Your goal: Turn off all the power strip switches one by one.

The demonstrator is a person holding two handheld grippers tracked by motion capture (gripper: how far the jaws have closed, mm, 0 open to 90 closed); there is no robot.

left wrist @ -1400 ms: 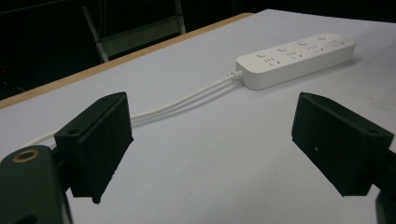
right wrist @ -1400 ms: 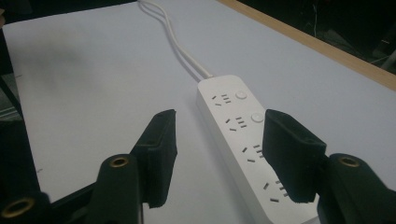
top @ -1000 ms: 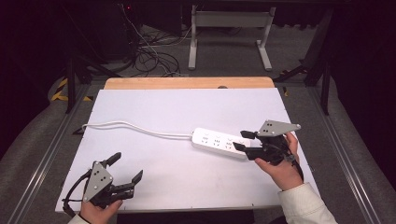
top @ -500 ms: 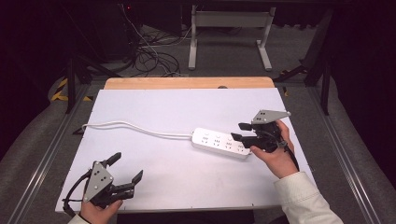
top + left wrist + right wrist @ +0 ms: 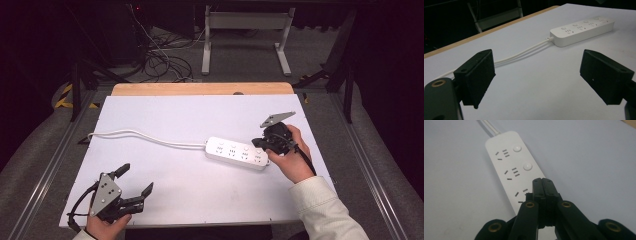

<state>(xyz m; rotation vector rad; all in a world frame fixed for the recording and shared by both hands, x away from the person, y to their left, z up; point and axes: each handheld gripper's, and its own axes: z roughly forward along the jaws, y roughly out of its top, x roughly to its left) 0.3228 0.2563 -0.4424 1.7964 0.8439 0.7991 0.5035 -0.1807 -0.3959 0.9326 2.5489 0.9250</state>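
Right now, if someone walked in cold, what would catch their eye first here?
Probably the white power strip lying right of centre on the white table, its cable trailing off to the left edge. Next, the right claw, jaws pressed shut, poised over the strip's near end. The left claw sits wide open at the table's front left corner.

Tangled cables (image 5: 165, 62) and a metal stand (image 5: 245, 37) occupy the floor beyond the table.

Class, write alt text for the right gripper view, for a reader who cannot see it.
The right hand-held gripper, its two black jaws pressed shut, hovers over the near end of a white plastic power strip with round buttons beside its sockets. The strip lies on a white table surface, its white cable leading away at the top.
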